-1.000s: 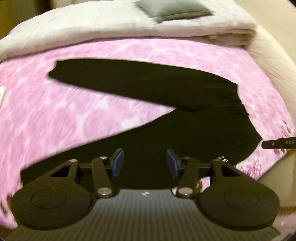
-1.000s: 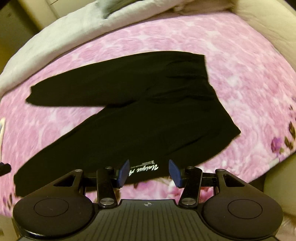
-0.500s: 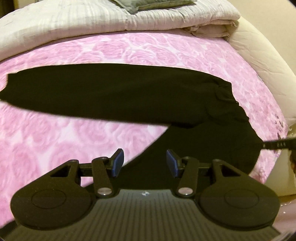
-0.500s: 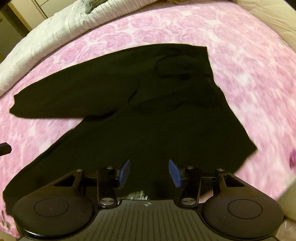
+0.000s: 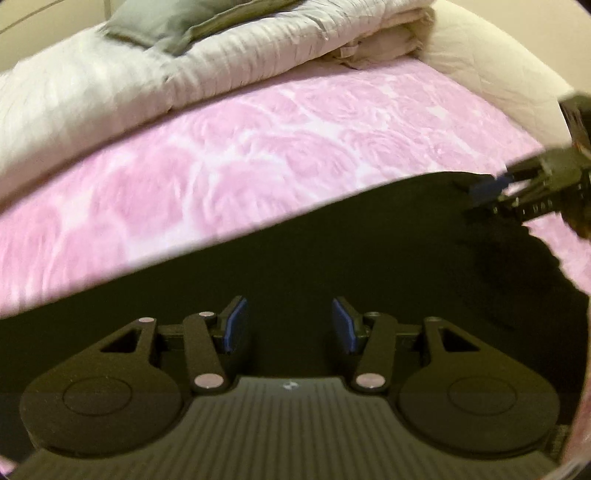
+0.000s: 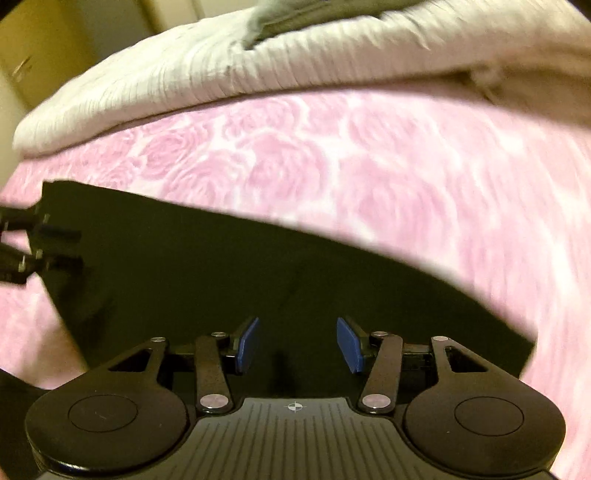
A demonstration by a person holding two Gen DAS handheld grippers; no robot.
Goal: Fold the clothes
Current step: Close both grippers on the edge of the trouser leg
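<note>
Black trousers (image 5: 332, 266) lie flat on the pink rose bedspread (image 5: 258, 147), and their dark cloth fills the lower half of both views. My left gripper (image 5: 290, 325) is open and low over the trousers, with black fabric showing between its blue pads. In the right wrist view the left gripper (image 6: 59, 249) sits at the cuff end of the trousers (image 6: 258, 277), fingers apart. My right gripper (image 6: 298, 345) is open too, close above the cloth. From the left wrist view the right gripper (image 5: 495, 192) is at the far right end of the garment.
A folded pale quilt (image 5: 110, 85) with a grey pillow (image 5: 177, 22) on it runs along the far side of the bed. A beige padded bed edge (image 5: 491, 66) curves at the right. A bare strip of the bedspread (image 6: 369, 166) lies between trousers and quilt.
Both grippers have come down and forward, close onto the trousers: the left toward the cuff end, the right toward the opposite end. Both jaws stay open. The trousers lie as before.
</note>
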